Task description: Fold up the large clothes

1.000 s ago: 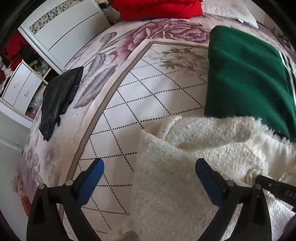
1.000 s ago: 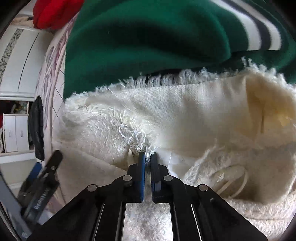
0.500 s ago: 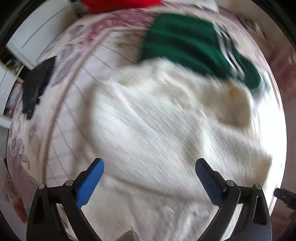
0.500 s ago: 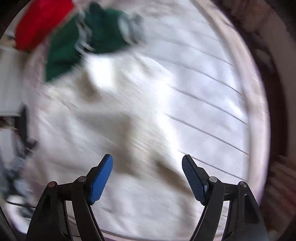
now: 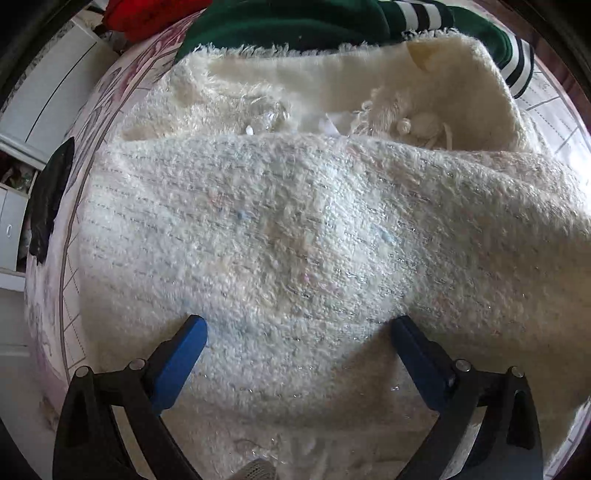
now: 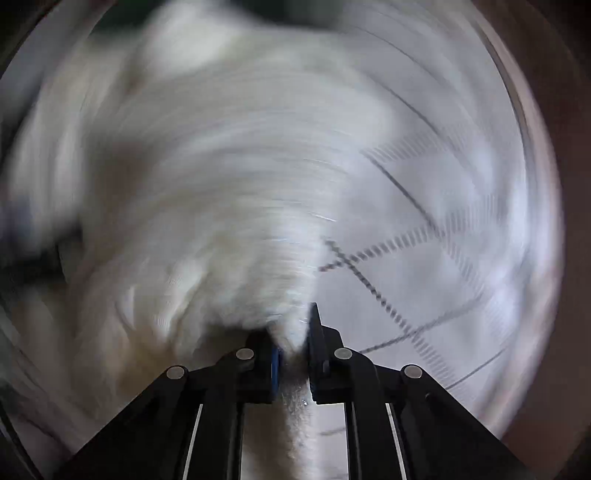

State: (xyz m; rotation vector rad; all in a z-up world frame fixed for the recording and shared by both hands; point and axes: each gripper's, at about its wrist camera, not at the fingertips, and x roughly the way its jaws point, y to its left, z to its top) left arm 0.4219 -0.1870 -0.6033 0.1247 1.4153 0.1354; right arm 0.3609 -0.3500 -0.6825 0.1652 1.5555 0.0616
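A large fluffy cream sweater [image 5: 295, 221] lies spread on the bed and fills the left wrist view, with a fold across its upper part. My left gripper [image 5: 299, 332] is open just above the sweater's near part, blue fingers on either side, holding nothing. In the right wrist view, blurred by motion, my right gripper [image 6: 293, 347] is shut on an edge of the cream sweater [image 6: 221, 206], which bunches between its fingers and runs back under it.
A green garment with white stripes [image 5: 314, 22] lies behind the sweater, a red one [image 5: 147, 14] further back left. A black garment [image 5: 48, 206] lies at the bed's left edge by white drawers [image 5: 11, 221]. The patterned bedspread [image 6: 443, 229] shows to the right.
The right gripper let go of the sweater, opened, moved, and has shut on the sweater's edge again. The left gripper moved from the bedspread to over the sweater, staying open.
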